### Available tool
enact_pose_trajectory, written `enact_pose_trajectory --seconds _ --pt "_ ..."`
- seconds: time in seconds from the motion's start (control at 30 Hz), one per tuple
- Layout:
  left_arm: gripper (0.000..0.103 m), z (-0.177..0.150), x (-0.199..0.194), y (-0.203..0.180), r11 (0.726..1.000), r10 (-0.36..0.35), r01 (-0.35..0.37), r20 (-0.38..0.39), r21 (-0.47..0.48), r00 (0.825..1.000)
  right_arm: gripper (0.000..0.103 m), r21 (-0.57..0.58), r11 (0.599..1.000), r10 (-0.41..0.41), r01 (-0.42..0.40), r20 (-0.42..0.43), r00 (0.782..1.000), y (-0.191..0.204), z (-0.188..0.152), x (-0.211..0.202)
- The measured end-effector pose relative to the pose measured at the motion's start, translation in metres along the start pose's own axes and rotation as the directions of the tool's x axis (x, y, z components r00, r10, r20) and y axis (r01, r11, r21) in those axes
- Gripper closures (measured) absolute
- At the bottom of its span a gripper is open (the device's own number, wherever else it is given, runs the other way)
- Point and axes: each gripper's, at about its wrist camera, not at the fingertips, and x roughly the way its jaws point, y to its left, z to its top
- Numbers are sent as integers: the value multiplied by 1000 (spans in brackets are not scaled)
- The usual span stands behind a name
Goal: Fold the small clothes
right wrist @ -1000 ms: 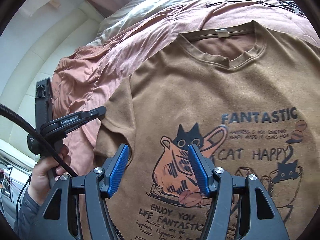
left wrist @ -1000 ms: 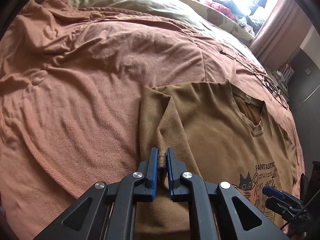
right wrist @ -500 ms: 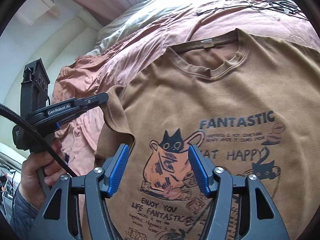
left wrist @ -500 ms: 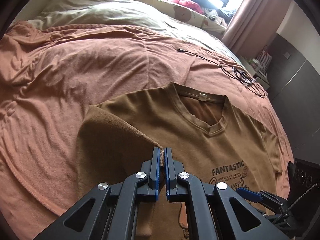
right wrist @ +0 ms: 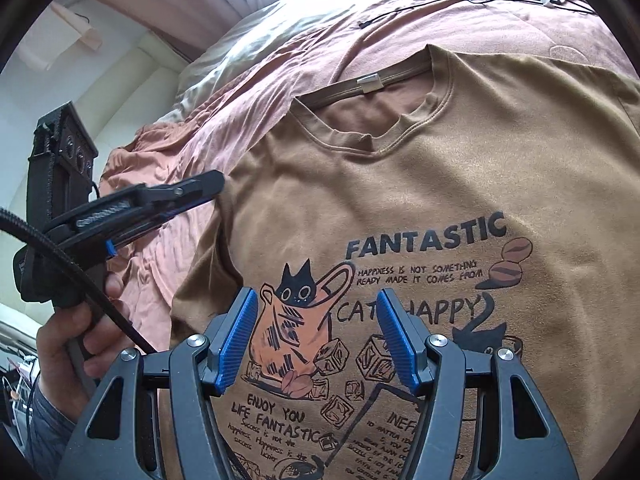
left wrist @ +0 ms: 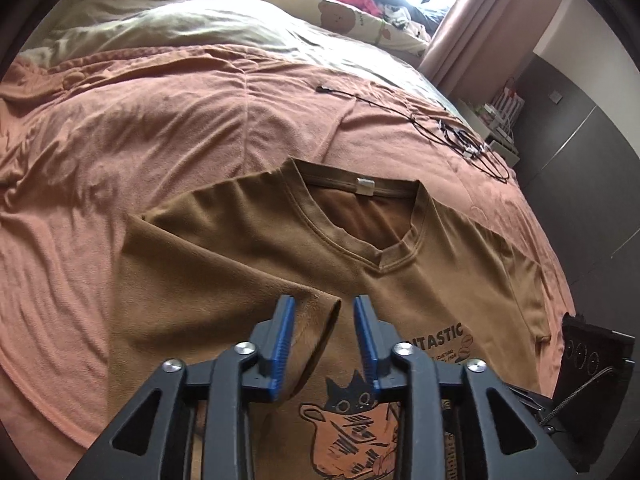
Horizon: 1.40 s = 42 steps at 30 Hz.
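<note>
T-shirt [left wrist: 248, 240], brown, lies face up on the salmon-coloured bedspread [left wrist: 120, 128], with its V-shaped neckline [left wrist: 360, 224] pointing away from us toward the head of the bed. In the left wrist view we see the near sleeve [left wrist: 224, 300] folded inward over the chest, its hem lying between the blue pads of the left gripper [left wrist: 324, 312]. The jaws stand a little apart, with a narrow gap, and the cloth lies loose between them rather than pinched. Part of the printed word and the black cat [left wrist: 352, 396] of the chest graphic show just beyond the fingers. A black cable [left wrist: 440, 128] trails across the bedspread past the collar. Pale bedding [left wrist: 168, 24] and a curtain [left wrist: 460, 20] close the far end of the scene.

In the right wrist view we see the shirt from above its front, the print [right wrist: 424, 236] reading FANTASTIC and CAT HAPPY over a drawing of a cat in a bag. The right gripper [right wrist: 316, 316] hovers over this print with its jaws spread wide and nothing between them; we cannot tell whether the tips touch the fabric. At the left edge a hand [right wrist: 76, 344] in a grey sleeve [right wrist: 44, 436] holds the left gripper by its handle, its finger [right wrist: 192, 188] reaching to the shirt's folded side. The bedspread shows beyond the collar, where the small white label [right wrist: 370, 80] sits at the back of the neck.
</note>
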Motion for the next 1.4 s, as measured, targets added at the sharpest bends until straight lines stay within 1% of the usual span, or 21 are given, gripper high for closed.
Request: enact_pose_trajectory --seconds 0.03,0.07,0.2,0.27,0.3,0.43,0.5,0.67,0.77,0.87,0.93,0.97,1.0,1.07,1.1,1.17,1.3,1.4 --pt "61 1 -8 7 1000 19 -19 18 -5 1000 43 12 1000 17 -17 -3 1000 0 0 2" --pt "61 2 -15 14 999 34 -34 31 -14 999 43 20 999 29 -29 -5 1000 2 1 5" --pt "61 2 -40 43 995 97 -95 50 -39 994 43 26 999 45 -44 -13 999 11 3 19" --pt "61 -4 -51 57 991 131 -129 56 -43 990 43 20 999 46 -46 -13 999 20 2 27" --pt "61 -7 -53 63 990 135 -133 53 -48 989 43 13 999 40 -40 -10 999 24 2 32" --pt "61 -27 -59 93 986 149 -147 29 -78 988 43 12 998 65 -65 -19 998 37 -1 54" --pt "61 -36 -59 107 984 149 -147 15 -99 989 43 14 997 72 -72 -28 997 42 0 67" --pt "61 -56 -55 131 986 117 -117 -13 -121 993 43 28 996 81 -81 -26 996 50 8 99" --pt "61 -65 -47 138 987 86 -90 -37 -135 996 43 57 995 78 -77 -20 997 48 15 117" --pt "61 -70 -40 138 989 75 -82 -57 -120 996 43 87 993 84 -83 -13 996 46 20 131" --pt "61 -72 -35 137 991 67 -75 -75 -113 995 57 106 991 87 -86 -10 996 44 25 140" --pt "61 -74 -33 137 991 64 -73 -82 -111 995 68 118 990 86 -84 -14 996 43 27 144" --pt "61 -75 -30 137 992 61 -71 -90 -107 994 82 132 988 80 -78 -9 997 41 28 147" --pt "61 -78 -24 135 992 73 -84 -114 -90 991 99 154 986 57 -59 22 998 38 29 146" --pt "61 -79 -21 135 993 83 -93 -124 -79 989 102 165 985 36 -42 40 999 36 29 142" --pt "61 -82 -19 134 993 90 -99 -134 -60 987 102 171 985 10 -20 56 998 34 26 134" --pt "61 -87 -18 134 994 73 -83 -136 -69 988 103 154 988 -37 24 78 996 38 21 120" --pt "61 -91 -18 135 994 69 -80 -141 -77 988 103 162 986 -53 44 55 997 41 20 120"
